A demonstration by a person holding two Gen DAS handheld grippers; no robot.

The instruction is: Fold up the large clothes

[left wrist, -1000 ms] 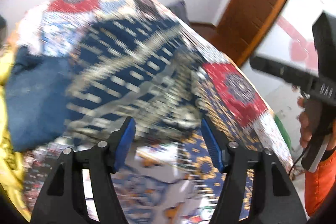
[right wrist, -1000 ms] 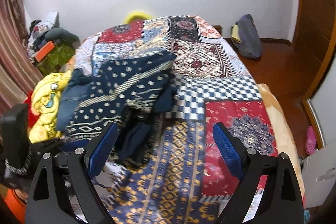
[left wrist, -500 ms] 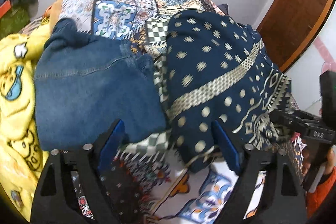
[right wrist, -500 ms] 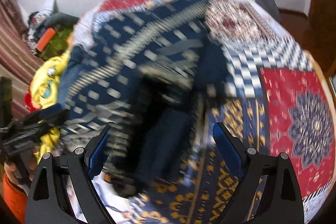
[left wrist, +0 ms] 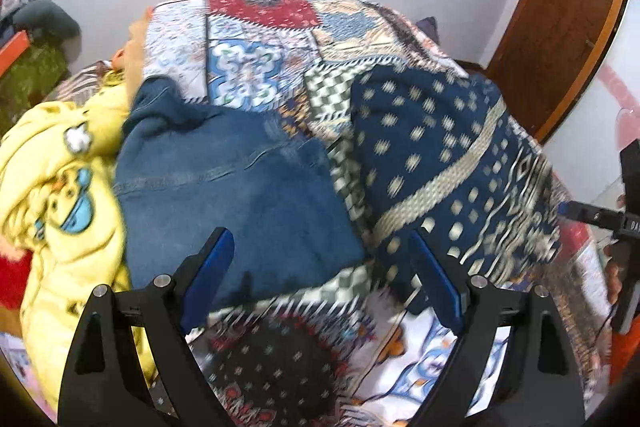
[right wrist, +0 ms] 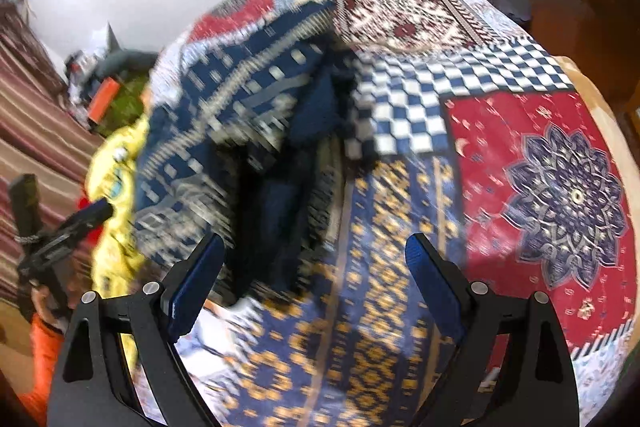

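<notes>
Bed [left wrist: 260, 75] is wearing a patchwork cover. Lying directly on it: navy patterned garment [left wrist: 448, 163], denim jeans [left wrist: 240, 195] just beside, yellow cartoon blanket [left wrist: 60, 195] at the edge.

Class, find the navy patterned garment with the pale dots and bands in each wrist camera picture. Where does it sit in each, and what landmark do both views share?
Left wrist view: the navy patterned garment lies right of centre, beside the denim piece.
Right wrist view: the same garment, blurred, sits left of centre.
Shared landmark: the patchwork bedspread beneath it; the yellow cartoon blanket lies at the left of both.
</notes>
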